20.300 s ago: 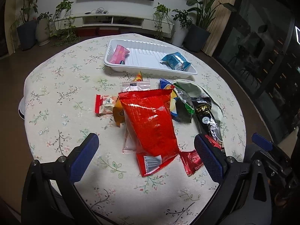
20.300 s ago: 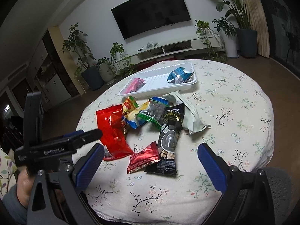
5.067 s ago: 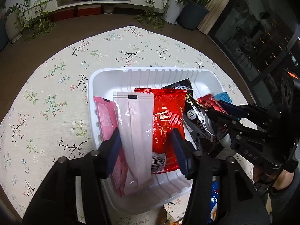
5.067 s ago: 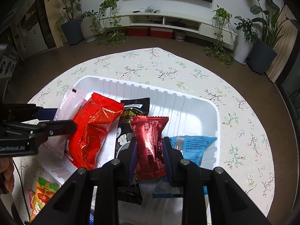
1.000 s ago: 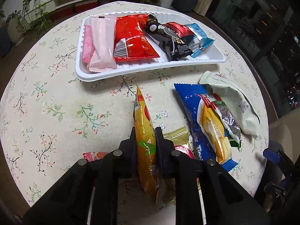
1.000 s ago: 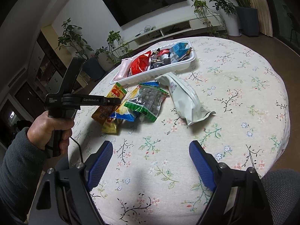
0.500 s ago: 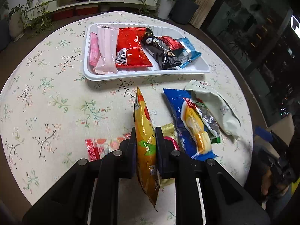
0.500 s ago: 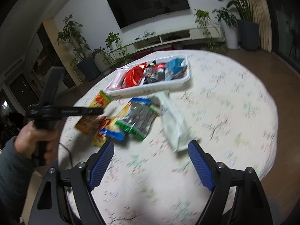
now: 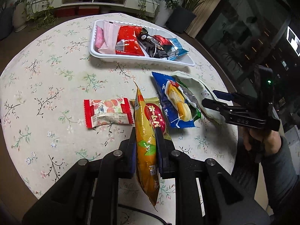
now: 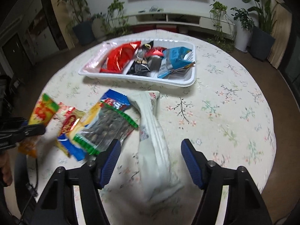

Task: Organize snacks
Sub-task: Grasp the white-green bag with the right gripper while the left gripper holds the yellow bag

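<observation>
A second ago the right gripper [image 10: 149, 159] looked out over bare tablecloth with the loose snacks well ahead; now it hangs right over the pale green pouch [image 10: 155, 142], which lies between its blue pads. Its jaws have just been closing but stand apart from the pouch, not pressing on it. The left gripper [image 9: 145, 146] clamps the yellow-orange snack packet [image 9: 146, 138] as before, lifted edge-on off the floral tablecloth [image 9: 56, 75].

The white tray [image 9: 120, 61] sits at the far side of the table. It holds, left to right, a pink packet [image 9: 99, 38], a pale pink pouch [image 9: 110, 35], a red bag [image 9: 129, 41], a black packet [image 9: 150, 45], a small red packet [image 9: 161, 39] and a blue packet [image 9: 176, 47].

On the near side of the tray lie a blue packet with a yellow one and a green-edged clear bag [image 10: 106, 129] stacked on it, touching the pale green pouch. Further left lie a gold-and-red packet [image 9: 155, 112] and a red-ended wrapper [image 9: 107, 114].
</observation>
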A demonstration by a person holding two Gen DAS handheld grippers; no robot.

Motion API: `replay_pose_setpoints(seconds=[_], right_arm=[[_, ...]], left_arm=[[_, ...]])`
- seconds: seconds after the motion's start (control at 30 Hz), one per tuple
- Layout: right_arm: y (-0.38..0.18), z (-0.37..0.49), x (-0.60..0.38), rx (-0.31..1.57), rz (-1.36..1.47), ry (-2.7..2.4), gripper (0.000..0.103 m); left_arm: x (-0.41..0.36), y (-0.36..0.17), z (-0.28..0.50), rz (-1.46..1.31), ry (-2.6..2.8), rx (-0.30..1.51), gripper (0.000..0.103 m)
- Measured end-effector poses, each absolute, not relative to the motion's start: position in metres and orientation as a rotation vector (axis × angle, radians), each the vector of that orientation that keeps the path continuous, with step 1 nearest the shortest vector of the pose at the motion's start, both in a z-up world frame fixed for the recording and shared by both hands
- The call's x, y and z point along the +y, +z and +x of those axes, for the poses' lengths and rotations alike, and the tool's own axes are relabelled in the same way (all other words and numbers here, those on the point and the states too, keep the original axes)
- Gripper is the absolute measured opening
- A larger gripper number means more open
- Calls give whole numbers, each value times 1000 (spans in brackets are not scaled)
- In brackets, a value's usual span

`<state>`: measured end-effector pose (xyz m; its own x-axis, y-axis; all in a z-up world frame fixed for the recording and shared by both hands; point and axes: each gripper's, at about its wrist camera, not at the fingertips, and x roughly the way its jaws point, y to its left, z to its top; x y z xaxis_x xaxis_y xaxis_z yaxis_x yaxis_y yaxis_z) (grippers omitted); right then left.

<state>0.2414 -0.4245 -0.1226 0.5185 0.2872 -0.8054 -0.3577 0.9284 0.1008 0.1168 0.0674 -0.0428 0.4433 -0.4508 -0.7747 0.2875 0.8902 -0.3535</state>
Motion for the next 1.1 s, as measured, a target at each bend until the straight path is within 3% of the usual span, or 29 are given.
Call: replay_pose_setpoints(seconds=[0.23,0.37,0.67,0.9,1.1], right_arm=[[-137,257,-406,1012,-183,388,50],[-144,258,-401,1029,-213,388,45],[-143,260,-406,1041,-179,397,31],[-141,258,-411,1035,-110,418,15],[-134,251,-428,1003,2,407,13]], left_arm=[[71,-44,116,-192,-467,1015,15],[72,-46,117,-199,-471,1017,15],[74,-46,118,-204,-472,1016,15],[76,-47,116,-212,-469,1014,15],[80,-45,116,-223,-466,1005,15]])
